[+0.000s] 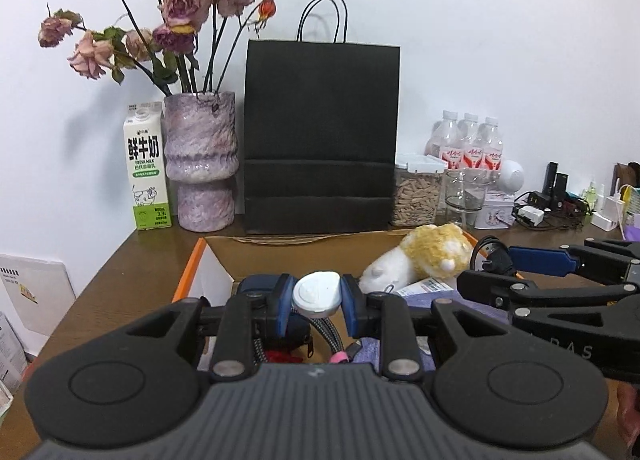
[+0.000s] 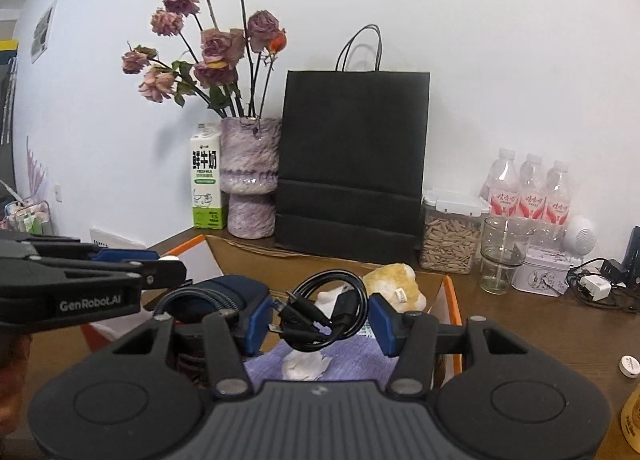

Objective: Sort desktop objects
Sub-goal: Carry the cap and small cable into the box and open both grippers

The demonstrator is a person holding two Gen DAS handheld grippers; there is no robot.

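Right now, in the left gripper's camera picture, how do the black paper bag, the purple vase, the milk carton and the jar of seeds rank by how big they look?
1. Black paper bag, by far the largest.
2. Purple vase.
3. Milk carton.
4. Jar of seeds, smallest.
All four stand along the back wall at a similar depth, so nearness hardly skews the order.

Both views are bright, with soft and even indoor light. The white wall [image 1: 480,40] looks a little grey near the corners, where the fisheye lens makes dark edges and bends straight lines. The dried roses [image 1: 176,16] throw a pale, blurred shadow on the wall to their left. The vase [image 2: 250,176] shows small glare spots. The focus is acceptable in the middle.
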